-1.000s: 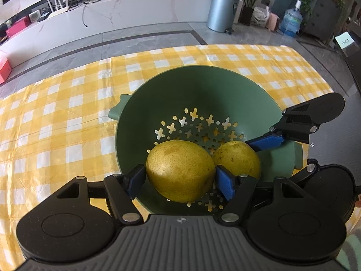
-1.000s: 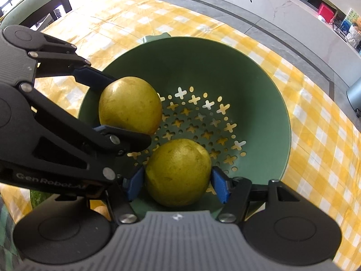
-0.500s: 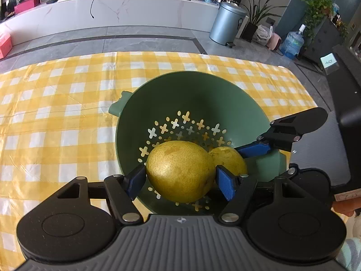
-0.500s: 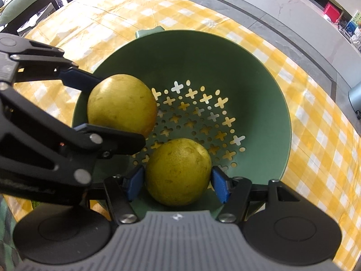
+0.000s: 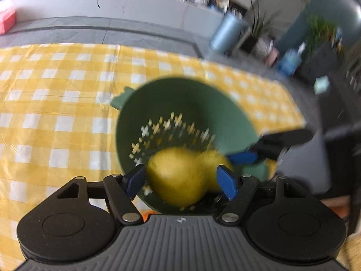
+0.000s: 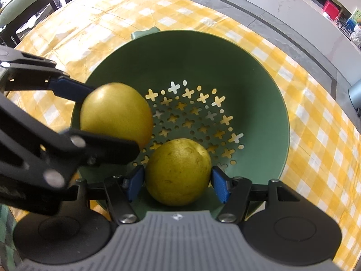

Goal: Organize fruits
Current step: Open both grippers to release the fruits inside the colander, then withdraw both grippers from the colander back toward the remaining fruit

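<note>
I am looking at a yellow-and-white checked cloth (image 6: 315, 122) covering the tabletop (image 5: 315, 144), whose bare edge is showing dark grey. On it I am seeing a dull green colander (image 6: 266, 103), its base punched with a pattern of crosses and round dots that are letting the yellow through. My left tool (image 6: 74, 115) is showing black arms and blue pads around a smooth golden-yellow pear (image 6: 116, 113). My right tool (image 6: 177, 183) is showing the same black and blue, with a ribbed grey body, around a greener yellow pear (image 6: 178, 171) freckled with brown specks. In the blurred left view I am making out a grey-blue bin (image 5: 227, 32) and a red box (image 5: 6, 20).
</note>
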A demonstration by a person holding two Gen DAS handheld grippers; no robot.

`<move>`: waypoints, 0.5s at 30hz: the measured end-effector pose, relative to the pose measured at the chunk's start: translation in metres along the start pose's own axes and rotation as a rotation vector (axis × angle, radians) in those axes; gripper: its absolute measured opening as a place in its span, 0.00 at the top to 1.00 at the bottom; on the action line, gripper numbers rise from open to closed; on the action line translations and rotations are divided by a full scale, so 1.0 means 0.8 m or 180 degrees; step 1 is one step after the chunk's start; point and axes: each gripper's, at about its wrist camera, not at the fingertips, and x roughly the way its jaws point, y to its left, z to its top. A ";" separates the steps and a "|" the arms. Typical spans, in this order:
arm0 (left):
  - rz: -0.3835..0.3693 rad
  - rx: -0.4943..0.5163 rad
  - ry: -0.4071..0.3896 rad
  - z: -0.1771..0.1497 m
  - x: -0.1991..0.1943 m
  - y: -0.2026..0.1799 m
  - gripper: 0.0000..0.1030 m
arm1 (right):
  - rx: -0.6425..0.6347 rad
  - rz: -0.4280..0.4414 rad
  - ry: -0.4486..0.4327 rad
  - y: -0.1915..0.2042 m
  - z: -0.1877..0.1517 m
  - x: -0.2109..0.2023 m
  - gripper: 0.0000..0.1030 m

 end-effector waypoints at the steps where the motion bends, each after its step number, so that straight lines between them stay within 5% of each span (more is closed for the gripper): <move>1: -0.0066 -0.0096 -0.0040 0.002 -0.005 0.004 0.07 | 0.0012 -0.0003 0.0011 -0.001 -0.001 0.001 0.40; 8: -0.0053 -0.0208 -0.0138 0.012 -0.023 0.013 0.06 | 0.0117 -0.0008 0.0005 -0.008 0.000 0.002 0.40; 15: 0.0284 0.0158 -0.0156 -0.005 -0.044 0.003 0.08 | 0.0267 -0.0088 0.0068 -0.005 0.012 0.006 0.40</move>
